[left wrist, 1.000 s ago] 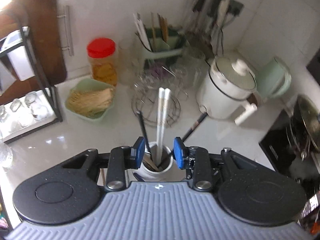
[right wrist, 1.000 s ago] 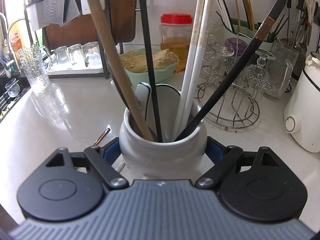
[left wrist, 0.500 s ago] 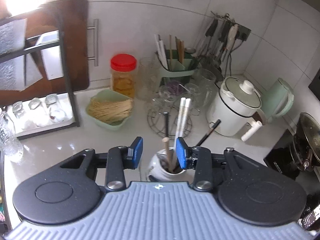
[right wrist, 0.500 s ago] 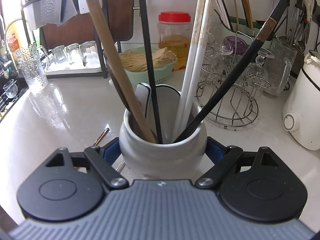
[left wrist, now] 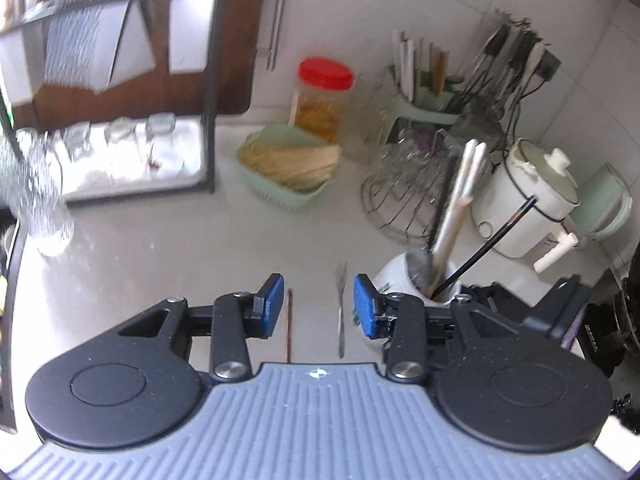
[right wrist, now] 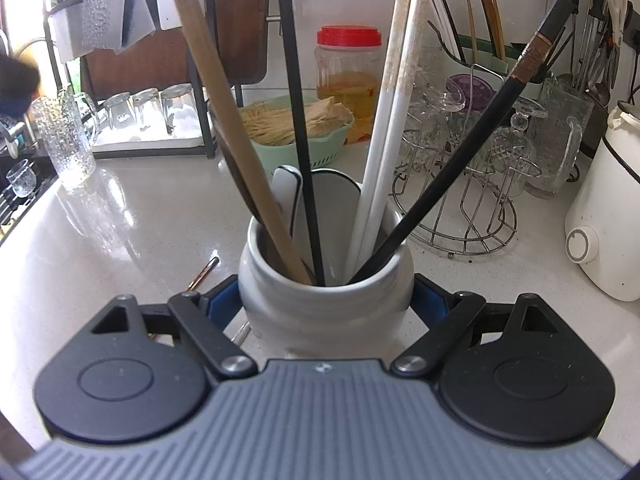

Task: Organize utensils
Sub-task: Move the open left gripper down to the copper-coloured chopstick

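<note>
My right gripper [right wrist: 326, 300] is shut on a white ceramic jar [right wrist: 326, 316] standing on the counter. The jar holds a wooden chopstick [right wrist: 224, 120], a thin black chopstick [right wrist: 296, 120], a pair of white chopsticks [right wrist: 396, 100], a black chopstick with a copper band [right wrist: 480, 152] and a white spoon [right wrist: 286, 188]. My left gripper [left wrist: 316, 306] hangs open, low over the counter, left of the jar [left wrist: 400, 280]. A thin brown chopstick [left wrist: 288, 324] and a metal fork [left wrist: 341, 312] lie on the counter between its fingers, apart from the pads.
A green basket of noodles [left wrist: 288, 164] and a red-lidded jar [left wrist: 324, 96] stand behind. A wire rack of glasses [right wrist: 472, 168], a white cooker [left wrist: 532, 196] and a green kettle [left wrist: 604, 200] are at the right. A black shelf with glasses [left wrist: 120, 148] is at the left.
My left gripper has moved left and down, from over the jar to the counter beside it, and its jaws stand wider. The right gripper and jar have not moved.
</note>
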A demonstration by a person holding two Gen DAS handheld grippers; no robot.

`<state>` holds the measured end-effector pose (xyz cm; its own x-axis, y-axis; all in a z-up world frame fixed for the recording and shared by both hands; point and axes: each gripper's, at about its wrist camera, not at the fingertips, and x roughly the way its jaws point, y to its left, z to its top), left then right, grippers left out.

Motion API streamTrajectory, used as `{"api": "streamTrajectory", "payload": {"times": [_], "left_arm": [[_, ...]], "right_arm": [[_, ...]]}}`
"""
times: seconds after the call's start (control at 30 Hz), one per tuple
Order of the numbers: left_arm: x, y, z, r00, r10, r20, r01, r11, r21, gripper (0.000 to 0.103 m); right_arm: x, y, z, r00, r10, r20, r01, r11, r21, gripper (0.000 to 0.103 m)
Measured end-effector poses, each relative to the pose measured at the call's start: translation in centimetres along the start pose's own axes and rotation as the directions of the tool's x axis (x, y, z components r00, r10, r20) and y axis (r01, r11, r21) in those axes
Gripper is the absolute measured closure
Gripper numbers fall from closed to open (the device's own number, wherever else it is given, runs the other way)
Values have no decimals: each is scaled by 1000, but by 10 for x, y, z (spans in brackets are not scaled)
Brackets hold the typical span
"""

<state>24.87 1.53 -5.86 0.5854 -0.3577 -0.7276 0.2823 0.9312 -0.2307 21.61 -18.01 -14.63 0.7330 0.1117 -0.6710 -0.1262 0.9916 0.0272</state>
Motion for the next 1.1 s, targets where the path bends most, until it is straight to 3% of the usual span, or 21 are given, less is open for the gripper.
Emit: {"api": "streamTrajectory", "payload": {"times": [0.63,1.1], "left_arm": [[86,46,-32,995,29,-95,-32,999,-35,59],[168,47,-30,988,-27,-155,34,999,42,59]], "right_arm": [[0,1,0,1000,-15,-9,15,1000,18,13],[0,3,2,999,-39,-25,40,999,34,13]]}}
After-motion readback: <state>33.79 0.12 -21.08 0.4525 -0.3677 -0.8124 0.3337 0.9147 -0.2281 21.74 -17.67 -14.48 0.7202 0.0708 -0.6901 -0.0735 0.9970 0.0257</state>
